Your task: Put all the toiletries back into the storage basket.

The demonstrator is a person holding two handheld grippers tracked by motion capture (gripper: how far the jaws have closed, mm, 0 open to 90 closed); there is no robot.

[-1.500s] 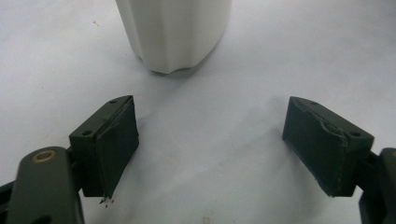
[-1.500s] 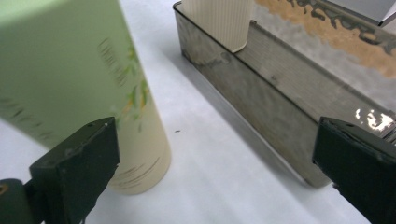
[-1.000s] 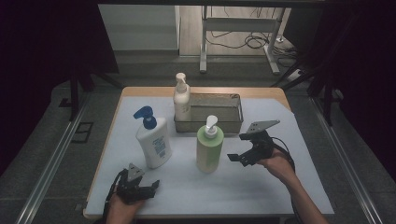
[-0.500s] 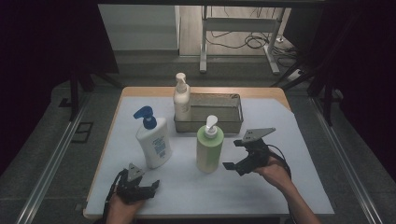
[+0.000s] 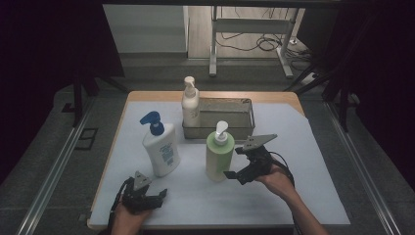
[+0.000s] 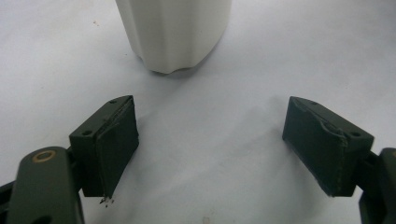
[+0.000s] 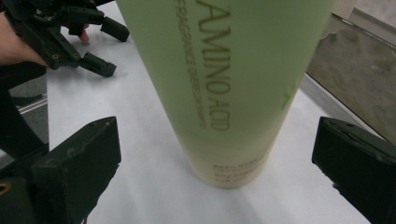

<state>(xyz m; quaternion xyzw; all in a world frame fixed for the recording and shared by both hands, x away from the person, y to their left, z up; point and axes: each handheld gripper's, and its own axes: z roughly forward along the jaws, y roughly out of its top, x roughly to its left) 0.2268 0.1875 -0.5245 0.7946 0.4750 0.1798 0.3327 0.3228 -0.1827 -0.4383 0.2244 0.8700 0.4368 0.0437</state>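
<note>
Right claw (image 7: 215,154) open; green bottle (image 7: 224,84) top cropped.

Dim room in the high view, dark to near black at both sides and corners; brightest on the white table cover (image 5: 303,161) and the pale floor strip beyond the table. Soft, slightly grainy detail, no harsh glare. Short soft shadows beside the green bottle (image 5: 219,155). Left gripper view evenly lit, faint grey shadow under the white bottle (image 6: 173,32), near pads (image 6: 112,144) a little soft. Right gripper view close up, lettering fairly sharp, edges blurred and stretched.
</note>
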